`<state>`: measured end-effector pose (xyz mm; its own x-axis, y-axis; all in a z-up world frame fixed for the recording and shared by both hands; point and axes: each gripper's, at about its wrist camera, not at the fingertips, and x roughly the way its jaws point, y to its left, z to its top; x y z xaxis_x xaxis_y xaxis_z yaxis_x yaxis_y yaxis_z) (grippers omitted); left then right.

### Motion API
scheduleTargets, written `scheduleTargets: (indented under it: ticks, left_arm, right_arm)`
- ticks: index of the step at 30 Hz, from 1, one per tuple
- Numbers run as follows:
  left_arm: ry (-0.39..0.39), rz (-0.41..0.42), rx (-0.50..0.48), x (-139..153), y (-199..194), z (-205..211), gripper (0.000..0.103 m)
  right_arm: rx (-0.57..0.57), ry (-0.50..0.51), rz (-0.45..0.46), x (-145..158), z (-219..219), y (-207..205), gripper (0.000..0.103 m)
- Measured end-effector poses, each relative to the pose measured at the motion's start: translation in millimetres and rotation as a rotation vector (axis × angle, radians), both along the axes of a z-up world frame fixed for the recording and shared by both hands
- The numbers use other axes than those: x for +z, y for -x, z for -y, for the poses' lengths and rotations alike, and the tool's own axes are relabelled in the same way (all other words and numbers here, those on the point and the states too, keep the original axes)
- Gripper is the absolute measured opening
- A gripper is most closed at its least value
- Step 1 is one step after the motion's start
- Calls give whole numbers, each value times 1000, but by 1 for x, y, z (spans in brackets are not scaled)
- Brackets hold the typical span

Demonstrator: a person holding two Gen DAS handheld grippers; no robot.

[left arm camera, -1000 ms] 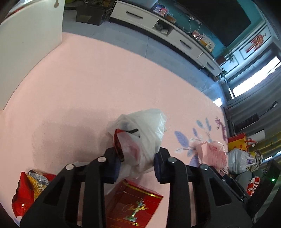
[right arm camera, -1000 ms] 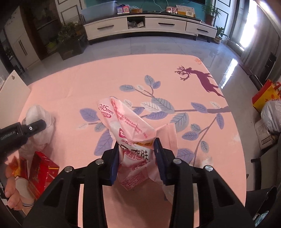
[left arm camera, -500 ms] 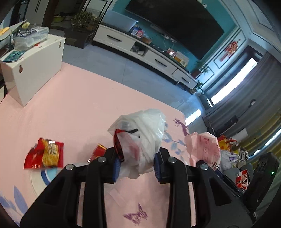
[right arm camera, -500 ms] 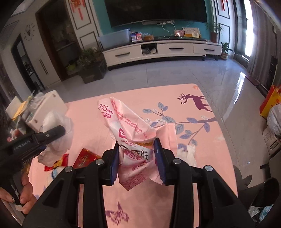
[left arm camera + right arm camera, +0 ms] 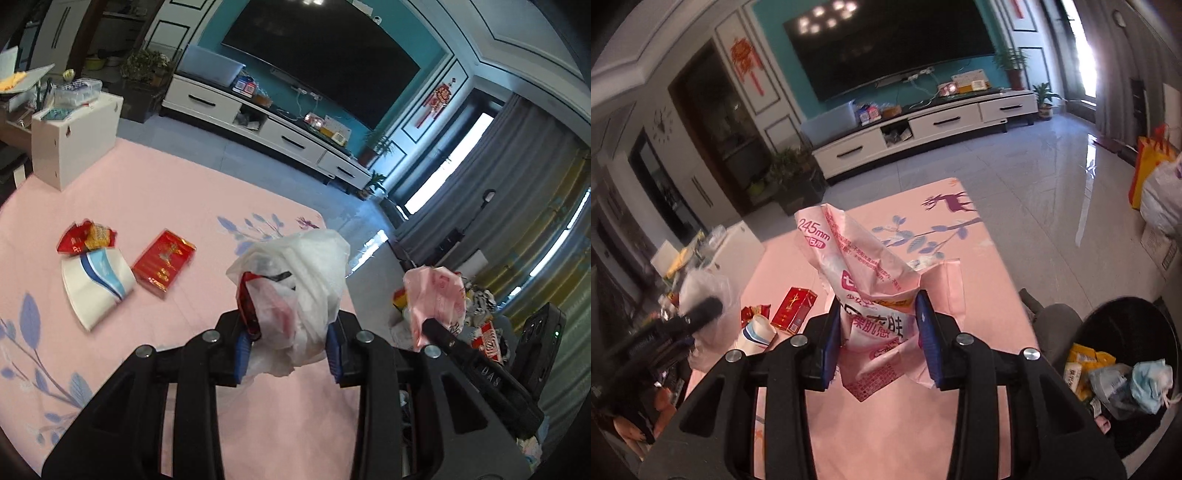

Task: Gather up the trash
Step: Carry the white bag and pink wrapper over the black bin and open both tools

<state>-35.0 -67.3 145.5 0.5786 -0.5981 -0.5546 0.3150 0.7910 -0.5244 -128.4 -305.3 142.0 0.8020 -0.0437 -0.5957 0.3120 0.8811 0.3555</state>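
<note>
- Above the pink table (image 5: 155, 192), left claw (image 5: 286, 349) clenches a white plastic bag (image 5: 303, 273).
- Right claw (image 5: 881, 338) grips a pink wrapper (image 5: 857, 266); black bin (image 5: 1126, 325) at right.

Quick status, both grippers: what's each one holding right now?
Left gripper: closed on the crumpled white plastic bag.
Right gripper: closed on the pink plastic package.

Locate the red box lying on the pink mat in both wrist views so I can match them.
Left wrist: red box left of centre, right of the white-and-blue wrapper.
Right wrist: red box lower left, right of the same wrapper.
Shared landmark: the white TV cabinet.
</note>
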Motion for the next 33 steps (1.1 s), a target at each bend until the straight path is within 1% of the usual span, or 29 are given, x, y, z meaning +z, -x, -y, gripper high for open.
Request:
scheduleTargets:
  ticks: [1, 2, 5, 7, 10, 13, 14, 15, 17, 20, 22, 24, 27, 30, 33]
  left_arm:
    - [14, -15, -24, -4, 7, 3, 34]
    - [10, -29, -41, -8, 10, 6, 34]
    - [-20, -58, -63, -16, 15, 16, 34]
    - [-21, -69, -80, -21, 21, 25, 34]
    - [-7, -73, -97, -24, 21, 35, 34]
    - [7, -72, -141, -25, 26, 56, 35]
    - [18, -69, -170, -25, 27, 65, 35]
    - [26, -72, -183, -25, 27, 72, 35]
    - [22, -81, -215, -26, 30, 89, 35]
    - [5, -61, -269, -24, 38, 113, 35]
    - [5, -44, -303, -23, 42, 128, 35]
    - [1, -43, -331, -24, 45, 140, 36]
    - [-12, -43, -380, -26, 50, 163, 36]
    - [-20, -32, -446, -29, 54, 190, 36]
    - [-30, -30, -491, -35, 57, 214, 36]
  right_arm:
    - [-25, 3, 6, 1, 5, 9, 39]
    - [-64, 15, 11, 1, 11, 19, 40]
    - [-144, 38, 14, -2, 28, 42, 40]
    - [-183, 22, 6, -8, 41, 54, 41]
    - [-245, 18, -26, -16, 56, 65, 41]
    - [-345, -28, -16, -23, 74, 83, 42]
    - [-409, -54, -4, -28, 80, 93, 42]
    - [-440, -66, -4, -32, 84, 99, 44]
    - [-464, -75, -45, -41, 94, 101, 44]
    - [-518, -98, -47, -46, 107, 112, 44]
    - [-556, -86, -59, -47, 113, 121, 44]
    - [-586, -68, -73, -47, 115, 128, 44]
    - [-602, -43, -79, -47, 120, 140, 44]
    - [-637, -50, -80, -48, 127, 152, 44]
    - [-652, -54, -99, -54, 135, 156, 44]
